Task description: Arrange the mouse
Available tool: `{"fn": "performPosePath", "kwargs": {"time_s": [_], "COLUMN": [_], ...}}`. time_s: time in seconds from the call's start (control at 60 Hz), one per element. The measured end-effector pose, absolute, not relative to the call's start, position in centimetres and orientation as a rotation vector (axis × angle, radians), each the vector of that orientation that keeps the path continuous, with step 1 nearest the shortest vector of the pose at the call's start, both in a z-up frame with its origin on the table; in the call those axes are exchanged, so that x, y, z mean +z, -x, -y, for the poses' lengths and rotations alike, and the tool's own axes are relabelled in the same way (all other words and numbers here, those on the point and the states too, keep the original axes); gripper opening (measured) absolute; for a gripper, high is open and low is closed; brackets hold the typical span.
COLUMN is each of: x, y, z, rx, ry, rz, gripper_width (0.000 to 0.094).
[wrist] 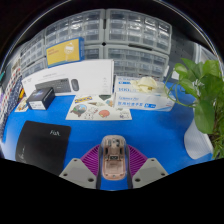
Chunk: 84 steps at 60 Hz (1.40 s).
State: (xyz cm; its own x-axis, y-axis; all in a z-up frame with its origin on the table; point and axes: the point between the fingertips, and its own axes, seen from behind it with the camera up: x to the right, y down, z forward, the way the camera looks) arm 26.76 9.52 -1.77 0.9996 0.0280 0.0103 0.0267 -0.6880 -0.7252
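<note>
Claw point(112, 172) closest to lens: both fingers visible low in view, purple pads point(92, 160) flanking the mouse point(112, 155). Mouse sits between the pads, nose pointing away, pads look to be pressing both flanks, so I read it as clamped on the mouse at a narrow opening. Can't tell whether the mouse is lifted or resting on the blue counter point(150, 130).

Just ahead and to the left: black mouse pad point(42, 145), well within reach. Beyond it a white keyboard box point(70, 78), a small black box point(41, 97), a printed card point(98, 108), a blue-and-white box point(140, 93). Plant point(205, 95) off to the right, storage drawers point(120, 40) at the back.

Likely target is the mouse pad. To do it well: keep the grip square, carry low, swing left, set down flat with the mouse fully inside the pad edge, open only once it's resting. Watch for yaw slip on the curved shell.
</note>
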Motion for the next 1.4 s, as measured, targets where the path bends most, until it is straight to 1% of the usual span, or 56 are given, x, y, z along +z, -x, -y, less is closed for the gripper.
{"fn": "performPosePath", "kwargs": {"time_s": [0.067, 0.15, 0.35, 0.433, 0.517, 0.583, 0.65, 0.75, 0.867, 0.983, 1.05, 1.083, 1.15, 1.183, 1.3, 1.317, 1.4], "x": [-0.7, 2.9, 16.4, 21.0, 24.0, 24.6, 23.8, 20.0, 12.7, 5.5, 2.0, 0.8, -1.2, -1.1, -1.2, -1.2, -1.2], "y": [-26.7, -26.7, -23.0, -20.1, -16.3, -13.1, -9.6, -5.4, -2.3, -1.3, -1.0, -0.9, -1.0, -1.0, -1.1, -1.1, -1.2], "z": [-9.5, -10.0, -10.7, -10.0, -9.8, -9.6, -9.4, -9.4, -9.0, -8.3, -7.8, -7.6, -7.2, -7.6, -7.4, -7.4, -7.5], "rx": [0.015, -0.011, -0.062, -0.063, -0.056, -0.041, -0.001, 0.029, 0.07, 0.085, 0.09, 0.096, 0.088, 0.074, 0.032, 0.028, 0.018], "ry": [2.331, 2.28, 2.09, 2.026, 1.984, 1.981, 1.996, 2.049, 2.16, 2.275, 2.337, 2.355, 2.385, 2.357, 2.366, 2.365, 2.36], "rz": [-0.017, -0.058, -0.109, -0.099, -0.079, -0.063, -0.035, 0.002, 0.018, 0.007, 0.013, 0.006, 0.007, 0.016, 0.026, 0.027, 0.031], "gripper_width": [0.0357, 0.0356, 0.0358, 0.0358, 0.0358, 0.0357, 0.0358, 0.0357, 0.0355, 0.0353, 0.0353, 0.0353, 0.0354, 0.0357, 0.036, 0.0387, 0.0434]}}
